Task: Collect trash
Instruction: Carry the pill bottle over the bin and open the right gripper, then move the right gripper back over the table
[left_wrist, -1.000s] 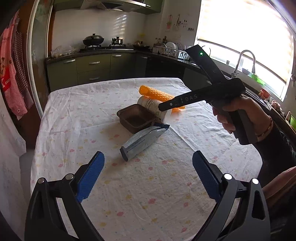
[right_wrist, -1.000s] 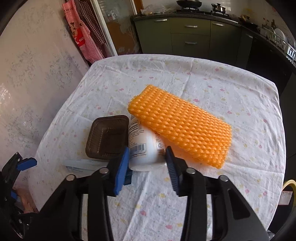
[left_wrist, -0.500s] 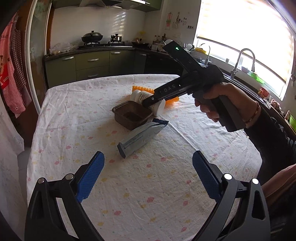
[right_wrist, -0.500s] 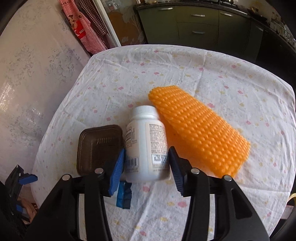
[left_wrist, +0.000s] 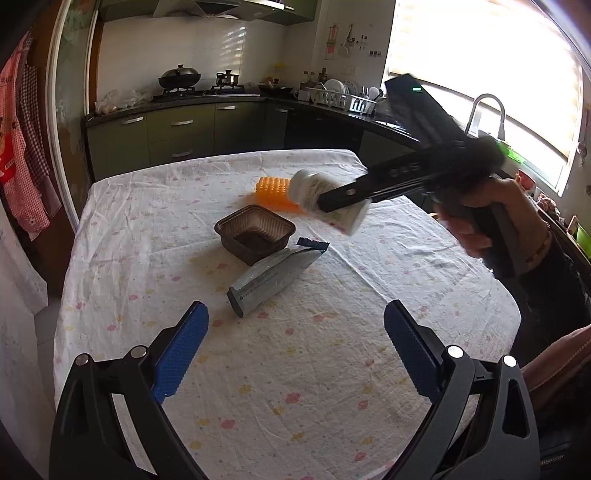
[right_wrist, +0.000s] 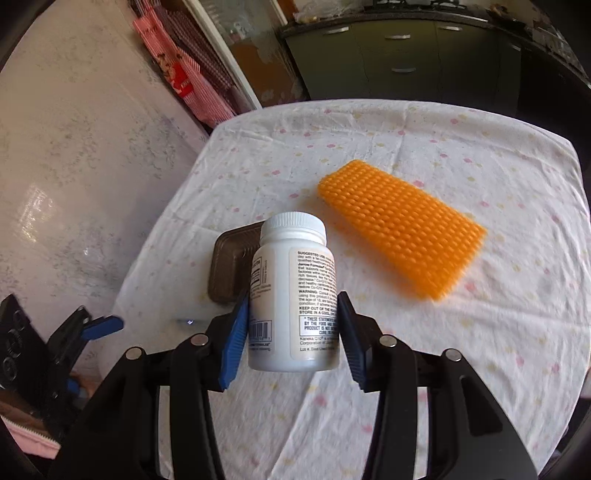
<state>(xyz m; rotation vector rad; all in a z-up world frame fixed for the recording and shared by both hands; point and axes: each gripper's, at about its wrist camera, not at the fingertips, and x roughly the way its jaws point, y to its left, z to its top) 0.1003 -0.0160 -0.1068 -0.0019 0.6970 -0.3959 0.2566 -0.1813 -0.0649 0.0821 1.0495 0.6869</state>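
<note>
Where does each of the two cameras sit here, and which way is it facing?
Left wrist: rides on the left tongs, open and held low over the near table edge, facing the kitchen counter and window; the right hand shows.
Right wrist: rides on the right tongs, raised above the table, looking down and across it toward the hanging aprons; the left tongs' blue tip shows at lower left.
Shared: the white pill bottle clamped in the right tongs, the brown tray, the orange bumpy pad.

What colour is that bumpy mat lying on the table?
The bumpy mat is bright orange, covered in rows of small raised nubs. The right wrist view shows it best.
</note>
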